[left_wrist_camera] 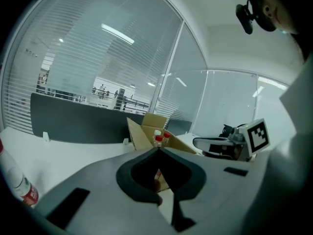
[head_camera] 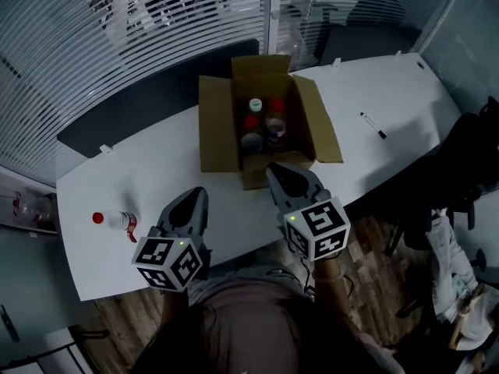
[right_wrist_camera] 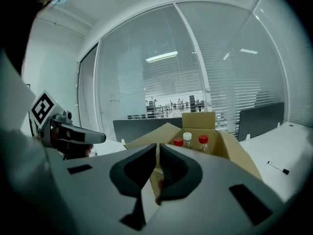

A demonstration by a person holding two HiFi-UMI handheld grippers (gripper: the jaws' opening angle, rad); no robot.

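While both grippers hang over the near edge of the worktop (head_camera: pixel 148 174), the head view has the left gripper (head_camera: pixel 199 193) aimed out across bare white surface. The right gripper (head_camera: pixel 274 168) noses up to the near flap of the box (head_camera: pixel 214 123). That box stands open with every flap folded out, which I'd say leaves the bottles (head_camera: pixel 261 123) inside easy to reach from above, upright with caps up. A loose bottle (head_camera: pixel 115 220) lies on its side well off to the left. It is nearer the left gripper than anything else, yet clearly apart from it. A pen (head_camera: pixel 373 125) lies far to the right.

Over to the left gripper view: the jaws are clenched, tips meeting, nothing between them. Only cardboard shows through the hollow behind the tips. The box (left_wrist_camera: pixel 139 133) is ahead and a touch right, the loose bottle (left_wrist_camera: pixel 19 185) sits at the lower left edge, and the right gripper (left_wrist_camera: pixel 196 142) rides alongside.

Now the right gripper view: the jaws are drawn in to a thin slit and hold nothing. The box (right_wrist_camera: pixel 239 160) is dead ahead and near, lined up with the jaws. Three caps of the bottles (right_wrist_camera: pixel 191 140) peek over its rim, two red and one white. The left gripper (right_wrist_camera: pixel 100 137) is level on the left, and the pen (right_wrist_camera: pixel 278 168) lies beyond the box on the right.
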